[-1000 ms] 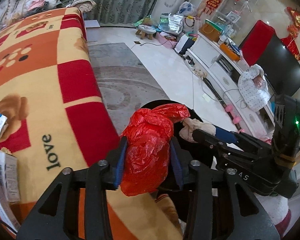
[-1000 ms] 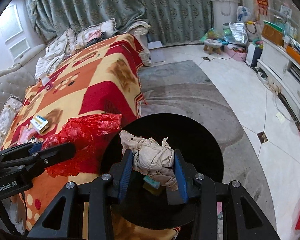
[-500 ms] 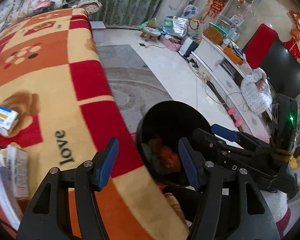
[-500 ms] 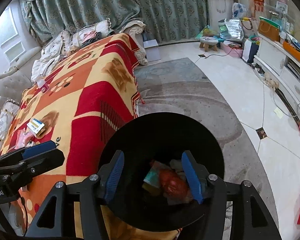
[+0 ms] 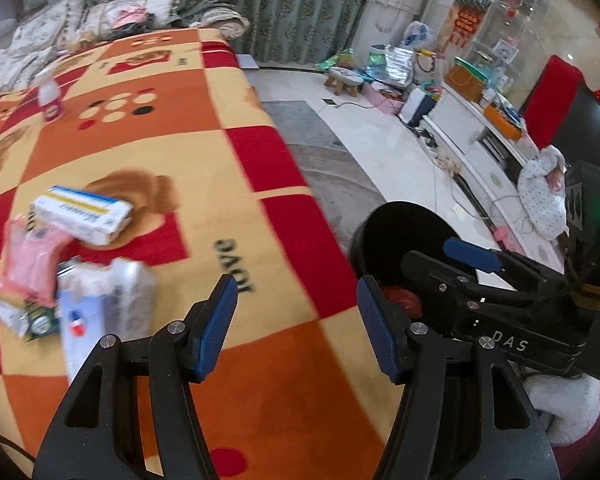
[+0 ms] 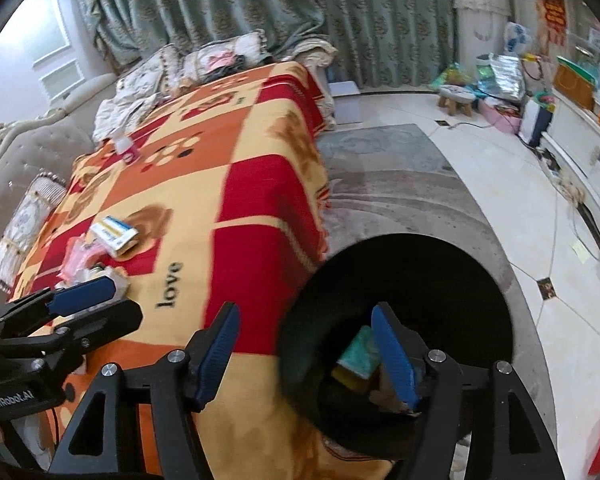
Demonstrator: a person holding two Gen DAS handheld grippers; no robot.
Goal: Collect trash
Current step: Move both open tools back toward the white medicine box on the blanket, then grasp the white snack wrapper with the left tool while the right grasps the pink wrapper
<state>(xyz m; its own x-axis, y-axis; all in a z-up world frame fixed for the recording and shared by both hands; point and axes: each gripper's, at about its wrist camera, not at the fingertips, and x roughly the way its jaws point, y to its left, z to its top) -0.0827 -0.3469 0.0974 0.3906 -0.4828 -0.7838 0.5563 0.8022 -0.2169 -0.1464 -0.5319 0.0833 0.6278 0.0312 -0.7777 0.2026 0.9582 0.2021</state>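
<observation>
A black round bin [image 6: 420, 280] stands on the floor by the blanket-covered sofa; it also shows in the left wrist view [image 5: 400, 236]. Inside lie the red bag [image 5: 400, 300] and a teal and yellow packet [image 6: 358, 358]. My left gripper [image 5: 296, 324] is open and empty above the blanket's edge. My right gripper [image 6: 306, 350] is open and empty over the bin's near rim. On the blanket lie a white and blue box [image 5: 84, 214], a pink packet [image 5: 28, 260] and silver and white wrappers [image 5: 112, 300].
A small pink-and-white bottle [image 5: 50, 96] stands far back on the blanket [image 5: 220, 152]. Cushions pile at the sofa's far end. A grey rug [image 6: 400, 184] and tiled floor lie right, with a stool [image 6: 456, 98], bags and a TV cabinet beyond.
Both grippers opened and dropped the red bag and the crumpled paper into the bin. Both then swung left toward the blanket, bringing the box and wrappers into view.
</observation>
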